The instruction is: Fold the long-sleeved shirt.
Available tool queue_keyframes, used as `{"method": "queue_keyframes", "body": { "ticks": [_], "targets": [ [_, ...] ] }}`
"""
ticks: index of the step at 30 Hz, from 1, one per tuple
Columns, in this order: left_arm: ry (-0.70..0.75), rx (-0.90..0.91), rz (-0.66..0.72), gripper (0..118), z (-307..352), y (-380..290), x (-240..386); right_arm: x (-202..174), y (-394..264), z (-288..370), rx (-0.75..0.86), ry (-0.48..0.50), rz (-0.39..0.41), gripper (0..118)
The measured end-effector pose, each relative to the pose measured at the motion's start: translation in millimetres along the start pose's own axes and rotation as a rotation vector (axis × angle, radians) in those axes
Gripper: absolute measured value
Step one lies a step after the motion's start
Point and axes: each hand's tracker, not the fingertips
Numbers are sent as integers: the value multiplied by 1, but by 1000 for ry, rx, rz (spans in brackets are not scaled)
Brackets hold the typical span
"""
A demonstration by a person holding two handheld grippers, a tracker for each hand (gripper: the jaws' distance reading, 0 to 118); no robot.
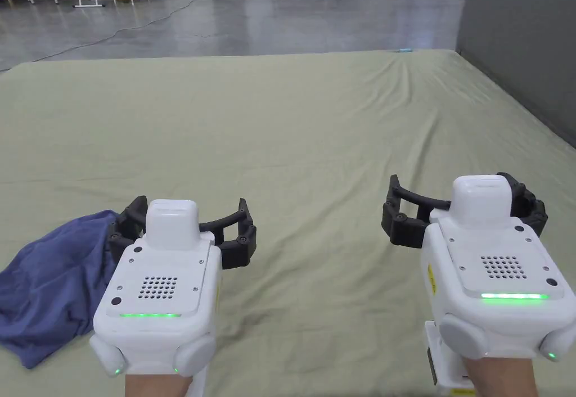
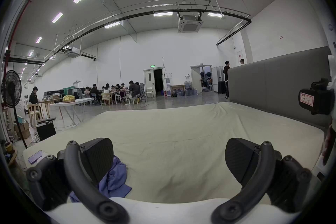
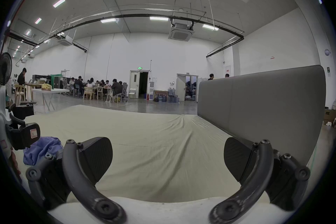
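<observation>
A blue long-sleeved shirt (image 1: 50, 291) lies crumpled in a heap at the near left of the pale green sheet (image 1: 292, 134). My left gripper (image 1: 185, 218) hovers just right of the heap, jaws wide apart with nothing between them. In the left gripper view the shirt (image 2: 114, 177) peeks out beside the left jaw and the left gripper (image 2: 169, 160) is open. My right gripper (image 1: 461, 201) is held over bare sheet at the near right, open as well. In the right gripper view the right gripper (image 3: 168, 160) is open, the shirt (image 3: 41, 149) lies far left, and the left gripper (image 3: 23, 135) is beside it.
The sheet covers a wide bed-like surface. A grey padded panel (image 1: 523, 38) runs along its right side. Beyond the far edge lies a shiny concrete floor (image 1: 253, 10) with chairs; people sit at tables (image 2: 116, 91) in the distance. A fan (image 2: 11, 89) stands at left.
</observation>
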Motion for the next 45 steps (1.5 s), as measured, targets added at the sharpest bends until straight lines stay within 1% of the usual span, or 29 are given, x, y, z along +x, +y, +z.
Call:
{"method": "queue_keyframes", "body": {
  "ticks": [12, 19, 23, 34, 40, 42, 45],
  "targets": [
    [-2, 8, 1, 118, 3, 6, -1, -3, 5, 1, 11, 10, 12, 118],
    [13, 22, 20, 118, 2, 8, 0, -3, 5, 0, 16, 22, 36, 118],
    [-25, 11, 29, 118, -1, 10, -2, -2, 7, 0, 19, 26, 20, 118],
    [-1, 14, 7, 118, -1, 10, 1, -1, 9, -1, 32, -4, 9, 118],
    [-7, 24, 10, 118, -1, 10, 0, -1, 9, 0, 27, -2, 15, 118],
    [-40, 23, 23, 118, -1, 10, -2, -1, 8, 0, 32, -6, 13, 118],
    [-27, 4, 2, 118, -2, 12, 1, 0, 8, -1, 36, -12, 6, 118]
  ]
}}
